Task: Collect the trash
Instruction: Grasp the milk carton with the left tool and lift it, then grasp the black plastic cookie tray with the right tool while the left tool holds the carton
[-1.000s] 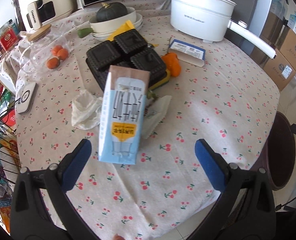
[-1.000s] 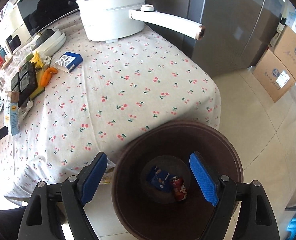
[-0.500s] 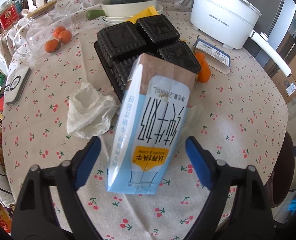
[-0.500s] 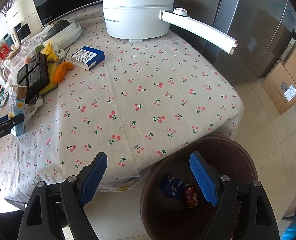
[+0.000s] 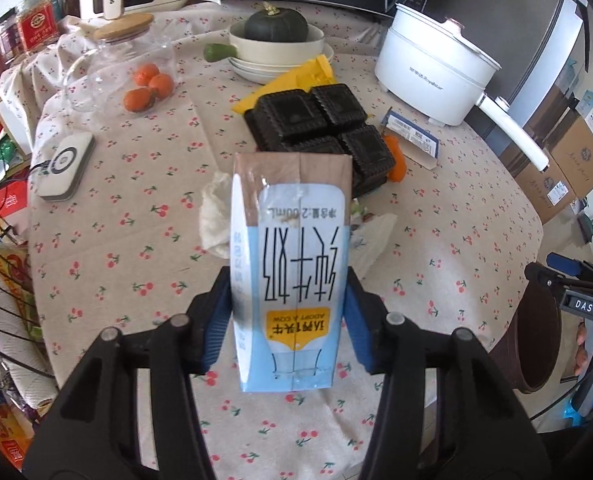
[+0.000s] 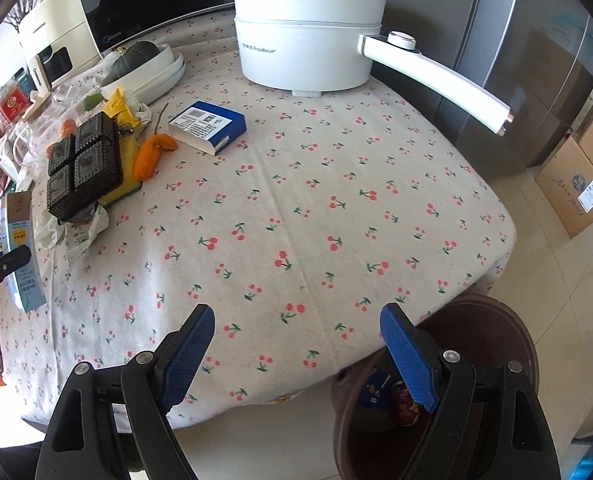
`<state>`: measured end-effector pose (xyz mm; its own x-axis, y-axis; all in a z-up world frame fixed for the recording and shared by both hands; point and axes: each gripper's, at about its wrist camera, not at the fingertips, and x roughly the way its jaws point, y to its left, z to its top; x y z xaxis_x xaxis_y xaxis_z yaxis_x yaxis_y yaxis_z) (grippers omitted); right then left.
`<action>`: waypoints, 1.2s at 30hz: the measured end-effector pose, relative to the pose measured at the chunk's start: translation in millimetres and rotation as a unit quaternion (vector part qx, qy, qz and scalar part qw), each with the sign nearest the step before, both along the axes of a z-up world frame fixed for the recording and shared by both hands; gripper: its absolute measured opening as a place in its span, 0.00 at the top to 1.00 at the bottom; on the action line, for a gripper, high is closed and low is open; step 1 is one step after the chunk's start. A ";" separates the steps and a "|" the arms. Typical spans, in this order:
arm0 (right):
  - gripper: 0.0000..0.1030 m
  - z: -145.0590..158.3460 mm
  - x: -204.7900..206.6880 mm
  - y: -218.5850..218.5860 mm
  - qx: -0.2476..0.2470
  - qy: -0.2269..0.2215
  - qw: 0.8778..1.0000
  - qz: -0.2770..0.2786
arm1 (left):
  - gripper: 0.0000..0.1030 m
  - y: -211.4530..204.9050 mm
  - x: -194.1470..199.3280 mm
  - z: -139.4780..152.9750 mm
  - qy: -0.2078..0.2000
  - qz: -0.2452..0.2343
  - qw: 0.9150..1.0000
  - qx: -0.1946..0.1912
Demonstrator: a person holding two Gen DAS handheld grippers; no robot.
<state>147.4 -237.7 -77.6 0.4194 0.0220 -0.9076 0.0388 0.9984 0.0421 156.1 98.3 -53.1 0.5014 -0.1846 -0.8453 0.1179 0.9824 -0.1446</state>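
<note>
Left wrist view: left gripper (image 5: 288, 304) closing on milk carton (image 5: 292, 264) (frame centre); right gripper (image 6: 296, 344) wide, empty.

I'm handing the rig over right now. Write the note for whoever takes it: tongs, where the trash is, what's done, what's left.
Left tongs: closing on the upright milk carton, which stands between the blue pads at the table's near edge.
Right tongs: open and empty, over the table edge beside the brown bin.
Done: a blue wrapper and a red can lie in the bin.
Left: carry the carton to the bin, then likely the crumpled tissue, the black tray and the blue box, if they count as trash.
</note>
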 end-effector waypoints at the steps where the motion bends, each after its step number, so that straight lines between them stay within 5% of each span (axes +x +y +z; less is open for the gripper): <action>1: 0.16 0.1 2.9 8.5 0.003 -0.001 1.000 0.005 | 0.48 7.6 -2.9 0.4 0.000 0.005 1.000 0.003; 13: 0.09 8.9 52.1 123.4 0.058 -0.048 0.995 0.060 | 0.48 63.8 -19.1 -3.7 0.016 0.045 0.999 -0.012; 16: 0.08 14.2 75.6 153.0 0.030 -0.058 0.994 0.087 | 0.48 69.0 -19.9 -2.9 0.011 0.041 0.999 0.003; 21: 0.09 22.8 117.7 172.3 0.011 -0.086 0.993 0.080 | 0.48 79.2 -19.3 -1.1 0.017 0.044 0.999 -0.025; 26: 0.27 11.0 149.3 183.4 0.037 -0.062 0.995 0.070 | 0.48 80.7 -18.8 4.5 0.014 0.040 0.998 -0.043; 33: 0.35 -14.0 163.0 183.1 0.069 -0.039 0.996 0.042 | 0.48 77.1 -16.9 4.6 0.017 0.039 0.998 -0.053; 36: 0.49 -12.7 163.0 183.0 0.090 -0.036 0.994 0.054 | 0.48 73.1 -15.5 2.9 0.023 0.035 0.997 -0.058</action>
<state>310.4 -54.6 -90.3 0.4691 0.2303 -0.8526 -0.0787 0.9725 0.2194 140.6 171.4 -50.2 0.4779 -0.2477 -0.8428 0.0397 0.9645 -0.2610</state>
